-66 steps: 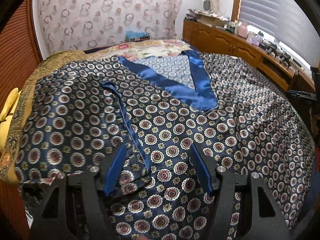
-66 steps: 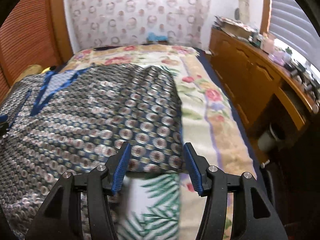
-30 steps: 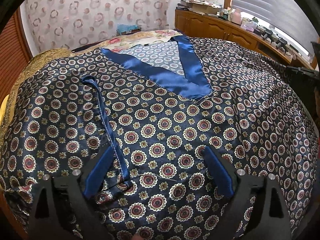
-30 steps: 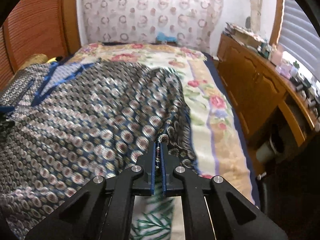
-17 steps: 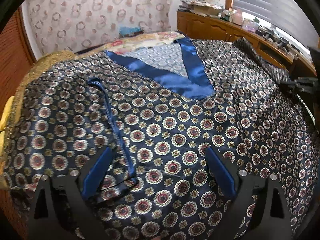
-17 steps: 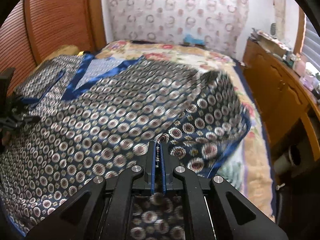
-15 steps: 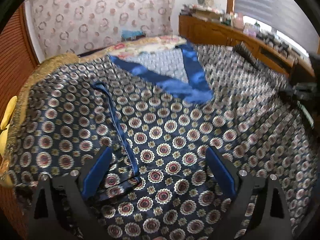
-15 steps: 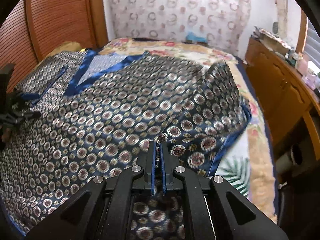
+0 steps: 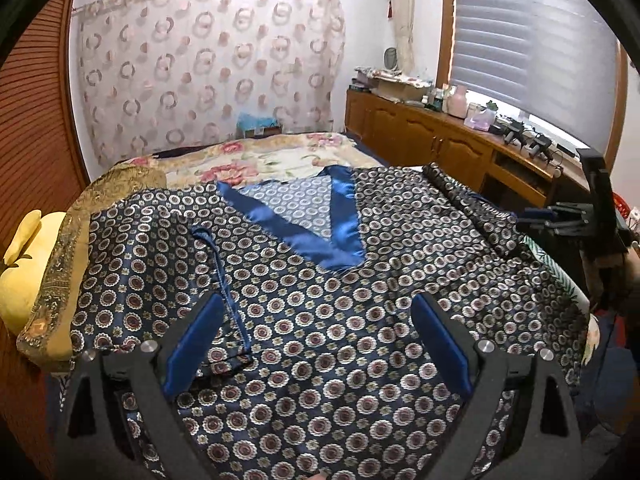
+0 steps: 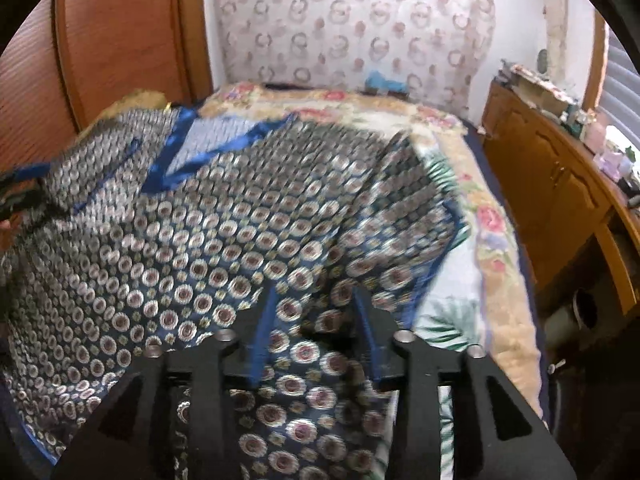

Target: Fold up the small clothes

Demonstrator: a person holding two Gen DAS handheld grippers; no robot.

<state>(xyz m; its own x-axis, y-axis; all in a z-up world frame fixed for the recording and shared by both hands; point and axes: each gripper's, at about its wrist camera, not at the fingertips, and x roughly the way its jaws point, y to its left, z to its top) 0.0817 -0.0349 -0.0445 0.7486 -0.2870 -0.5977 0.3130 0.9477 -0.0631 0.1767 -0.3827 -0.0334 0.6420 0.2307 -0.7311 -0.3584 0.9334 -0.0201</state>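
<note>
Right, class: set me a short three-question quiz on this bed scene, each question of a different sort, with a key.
1. True or false: the robe lies spread on the bed with its blue collar showing.
2. The left gripper jaws are: A open, B shut on the robe, C out of view.
3. Fill in: beside the bed, under the window blind, stands a wooden ____.

Key: 1 true. 2 A. 3 cabinet.
</note>
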